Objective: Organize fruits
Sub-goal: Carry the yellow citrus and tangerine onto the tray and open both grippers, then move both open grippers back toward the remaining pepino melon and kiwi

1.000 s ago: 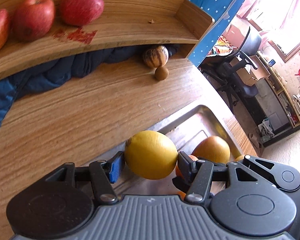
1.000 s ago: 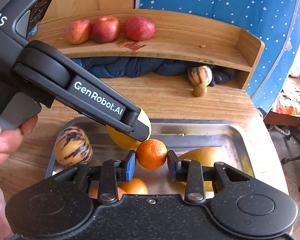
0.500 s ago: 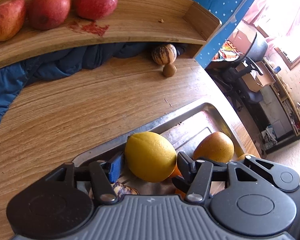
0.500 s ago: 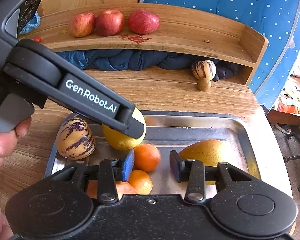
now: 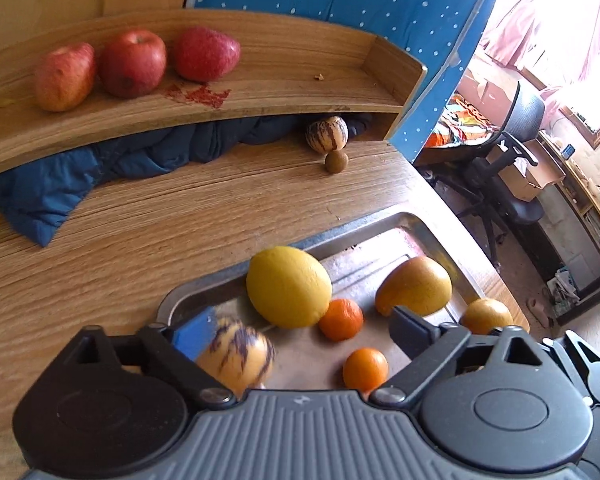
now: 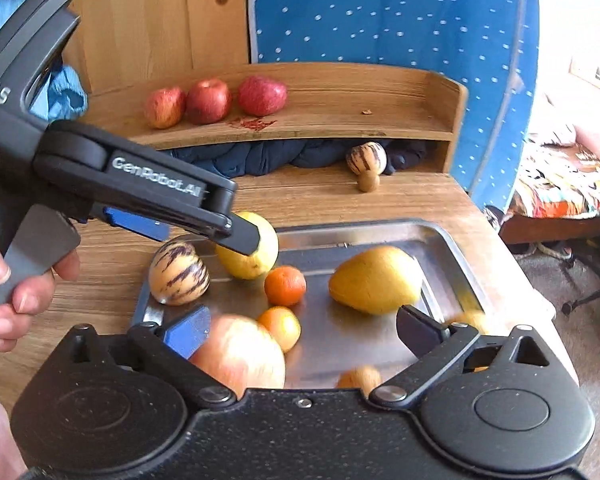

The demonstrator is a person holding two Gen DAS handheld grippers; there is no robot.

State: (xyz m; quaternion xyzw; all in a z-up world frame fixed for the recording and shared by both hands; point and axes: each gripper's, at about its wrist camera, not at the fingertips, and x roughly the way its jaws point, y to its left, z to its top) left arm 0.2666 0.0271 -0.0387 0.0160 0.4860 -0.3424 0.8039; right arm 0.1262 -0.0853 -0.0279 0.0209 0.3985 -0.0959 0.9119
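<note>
A steel tray on the wooden table holds a yellow lemon, a mango, two small oranges and a striped melon. My left gripper hangs open just behind the lemon, holding nothing. In the right wrist view the lemon lies free by the left gripper's finger. My right gripper is open over the tray, above an orange and a blurred pinkish fruit.
Three red apples sit on a raised wooden shelf. Under it lie a blue cloth, another striped melon and a small brown fruit. An office chair stands past the table's right edge. A hand holds the left gripper.
My left gripper opened and let the lemon down into the tray. My right gripper opened, dropped the orange into the tray and drew back.
</note>
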